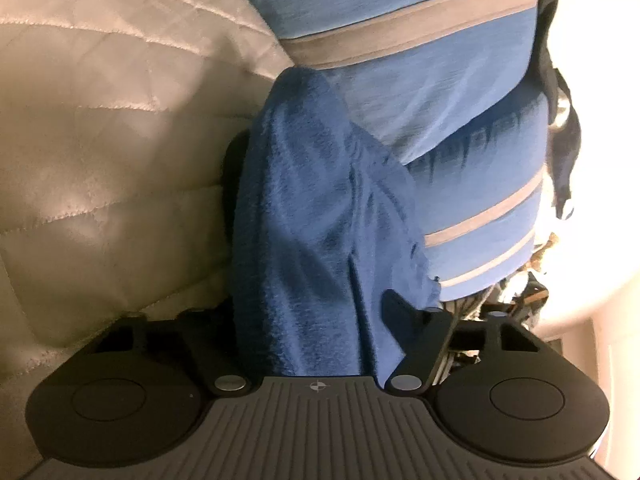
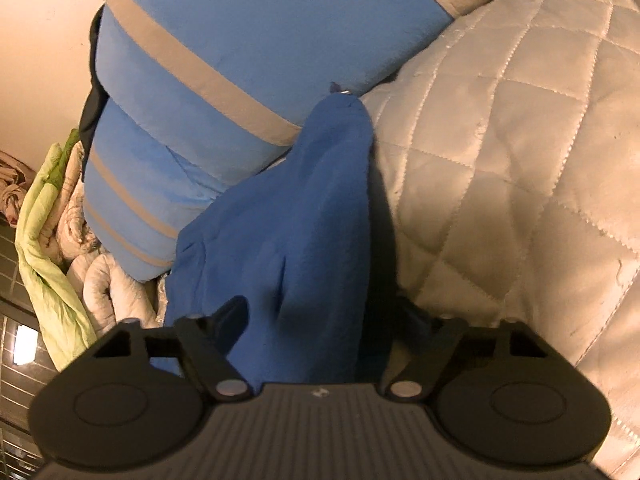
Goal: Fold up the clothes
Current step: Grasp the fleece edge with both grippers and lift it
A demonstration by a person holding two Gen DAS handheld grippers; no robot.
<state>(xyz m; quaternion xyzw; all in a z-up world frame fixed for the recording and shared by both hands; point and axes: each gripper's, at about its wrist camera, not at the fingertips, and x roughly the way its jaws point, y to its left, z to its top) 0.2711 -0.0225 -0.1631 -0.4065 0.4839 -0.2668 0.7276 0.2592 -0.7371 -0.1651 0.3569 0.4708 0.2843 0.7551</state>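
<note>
Garment: blue fleece [image 1: 320, 216] hangs from both your grippers, so it's spread for a fold.
L claw [image 1: 316, 280]: clamped on fleece.
R claw [image 2: 316, 280]: clamped on fleece.
Surface: quilted cover [image 2: 520, 160] below.

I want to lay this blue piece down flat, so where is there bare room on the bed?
The quilted cover is bare beside the blue garment, on the side away from the striped blue bundle. The far side is crowded: the bundle, then piled bedding. Both the left tool and right tool are wrapped in blue cloth.
</note>
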